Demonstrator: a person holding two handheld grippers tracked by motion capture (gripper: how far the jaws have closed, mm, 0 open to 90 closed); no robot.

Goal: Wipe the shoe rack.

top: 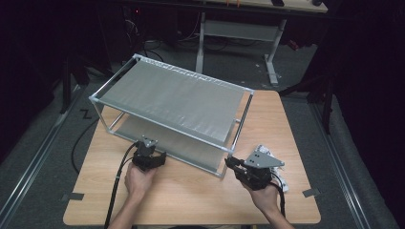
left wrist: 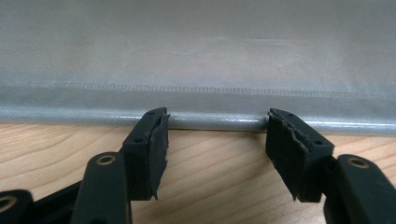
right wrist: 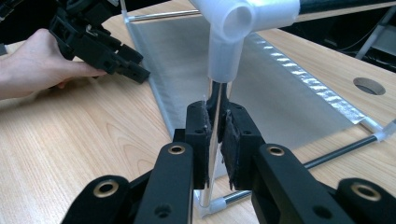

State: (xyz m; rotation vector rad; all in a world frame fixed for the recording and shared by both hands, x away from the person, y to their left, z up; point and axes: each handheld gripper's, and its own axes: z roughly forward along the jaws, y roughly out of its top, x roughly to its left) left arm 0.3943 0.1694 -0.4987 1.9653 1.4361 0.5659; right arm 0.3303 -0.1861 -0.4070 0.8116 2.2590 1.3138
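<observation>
Rack post [right wrist: 214,121] between right tongs [right wrist: 215,135]

The high view looks forward and down on the wooden table [top: 191,191] from above the person's side. The left gripper view sits low, close against the shelf rack's bottom rail [left wrist: 215,122]. The right gripper view looks along its jaws at the rack's corner post [right wrist: 215,100]; both share the rack.

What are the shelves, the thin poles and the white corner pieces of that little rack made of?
The shelves look like grey woven fabric with a slight sheen; the left gripper view shows a stitched hem. The poles seem to be bare polished metal, since they catch bright reflections. The corner pieces look like smooth, milky, slightly see-through plastic, probably moulded.
</observation>
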